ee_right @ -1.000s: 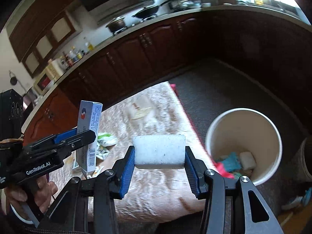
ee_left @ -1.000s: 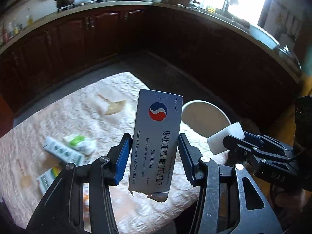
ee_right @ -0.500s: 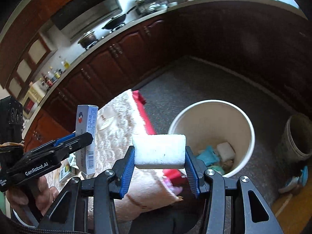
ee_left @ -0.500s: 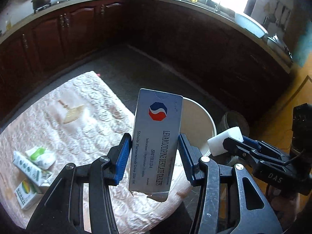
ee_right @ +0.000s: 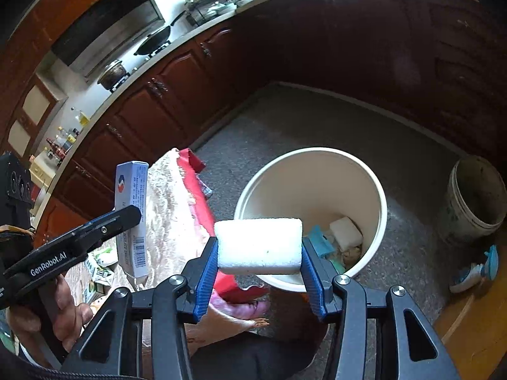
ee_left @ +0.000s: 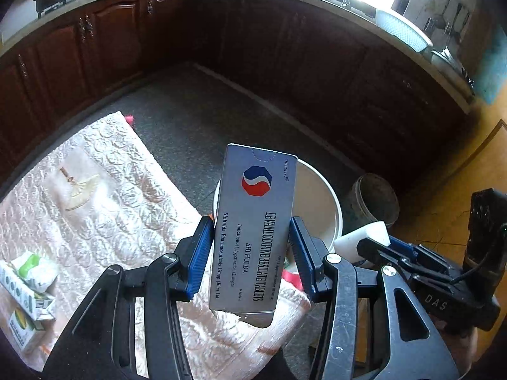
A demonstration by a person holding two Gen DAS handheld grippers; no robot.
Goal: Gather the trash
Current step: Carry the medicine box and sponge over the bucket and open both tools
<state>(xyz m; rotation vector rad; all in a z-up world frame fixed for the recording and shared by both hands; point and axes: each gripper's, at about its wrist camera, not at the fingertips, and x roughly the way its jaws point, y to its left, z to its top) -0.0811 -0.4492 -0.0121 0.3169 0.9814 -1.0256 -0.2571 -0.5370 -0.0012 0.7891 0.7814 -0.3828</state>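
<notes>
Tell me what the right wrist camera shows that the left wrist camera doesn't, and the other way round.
Only the right wrist view looks into the white bin: a white block and teal scraps already lie at the bottom. It also shows a hand on the left gripper.

Only the left wrist view shows the trash left on the quilted cloth: a green-and-white wrapper and small boxes, plus the printed face of the medicine box.

Both show that box clamped in the left gripper, the white sponge clamped in the right gripper, and the bin.
</notes>
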